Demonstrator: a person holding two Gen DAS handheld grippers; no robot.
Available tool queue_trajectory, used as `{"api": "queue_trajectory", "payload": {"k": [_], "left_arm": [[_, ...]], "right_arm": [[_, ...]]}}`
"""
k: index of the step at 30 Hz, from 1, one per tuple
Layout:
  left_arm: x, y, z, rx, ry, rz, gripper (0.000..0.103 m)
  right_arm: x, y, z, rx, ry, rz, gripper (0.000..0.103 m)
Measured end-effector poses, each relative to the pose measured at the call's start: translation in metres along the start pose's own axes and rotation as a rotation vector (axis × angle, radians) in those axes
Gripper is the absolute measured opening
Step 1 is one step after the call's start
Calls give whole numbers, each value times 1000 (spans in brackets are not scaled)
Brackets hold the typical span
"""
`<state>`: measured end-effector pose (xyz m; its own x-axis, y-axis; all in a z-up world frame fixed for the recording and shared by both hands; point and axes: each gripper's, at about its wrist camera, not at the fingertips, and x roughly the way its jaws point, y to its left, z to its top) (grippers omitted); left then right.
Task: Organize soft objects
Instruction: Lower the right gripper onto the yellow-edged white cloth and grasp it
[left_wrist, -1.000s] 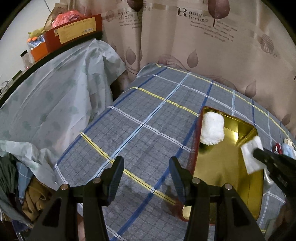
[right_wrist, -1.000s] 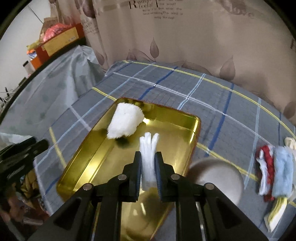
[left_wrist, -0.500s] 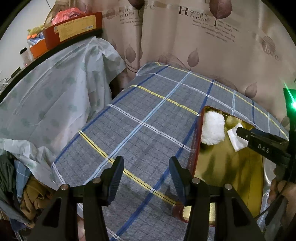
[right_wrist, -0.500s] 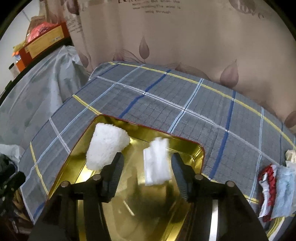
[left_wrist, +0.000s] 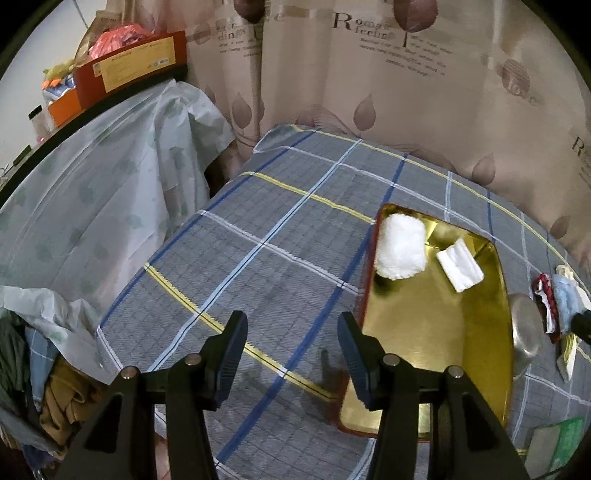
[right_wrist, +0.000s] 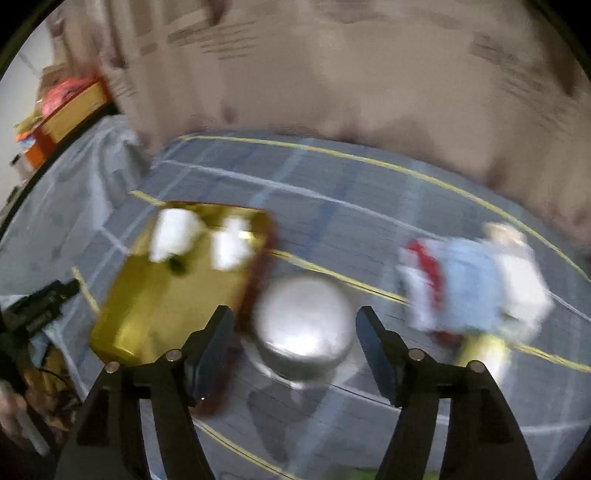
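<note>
The surface (left_wrist: 280, 236) is covered with a grey checked cloth with blue, white and yellow lines. On it lies a golden tray (left_wrist: 436, 332) with a red rim. Inside the tray, at its far end, lie two soft objects: a fluffy white cloth (left_wrist: 400, 247) near the tray's left wall, and a folded white cloth (left_wrist: 460, 264) just to the right of it, the two close together but not clearly touching. Just beside the right side of the tray stands a round silver bowl (left_wrist: 524, 334), which looks turned upside down. Further right, a pile of soft objects (left_wrist: 557, 299) in red, light blue and white lies on the checked cloth, apart from the tray. The left hand-held gripper (left_wrist: 291, 339) hangs over the bare cloth to the left of the tray, its jaws wide apart with nothing between them. The right wrist view is strongly blurred. In it the right hand-held gripper (right_wrist: 295, 328) is above the silver bowl, its jaws are opening, and no thing is held between them; the bowl only shows through the gap below. The tray with both white cloths appears there on the left, and the coloured pile on the right. Behind the surface hangs a beige curtain (left_wrist: 369, 92) with leaf prints and lettering.
</note>
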<state>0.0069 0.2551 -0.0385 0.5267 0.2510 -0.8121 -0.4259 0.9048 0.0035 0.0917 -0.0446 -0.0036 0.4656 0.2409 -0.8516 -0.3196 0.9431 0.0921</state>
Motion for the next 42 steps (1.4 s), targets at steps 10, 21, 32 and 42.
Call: {"api": "queue_trajectory", "payload": {"k": [10,21,32,42], "left_arm": [[-4,-22,-7,59,-9,1,52],[-4,-26,-8,74,-21,28,52],[-10,-44,-13,128,-13,15,52],[-29,-106,-14,246,-20,-73,52]], "right_arm": [[-3,-132,-33,186,155,-190,81],[48,-173,-45,399,223,-160,94],[66,-185,-61,410,238,-84,74],[33,-210,-88,384,209,-103,73]]}}
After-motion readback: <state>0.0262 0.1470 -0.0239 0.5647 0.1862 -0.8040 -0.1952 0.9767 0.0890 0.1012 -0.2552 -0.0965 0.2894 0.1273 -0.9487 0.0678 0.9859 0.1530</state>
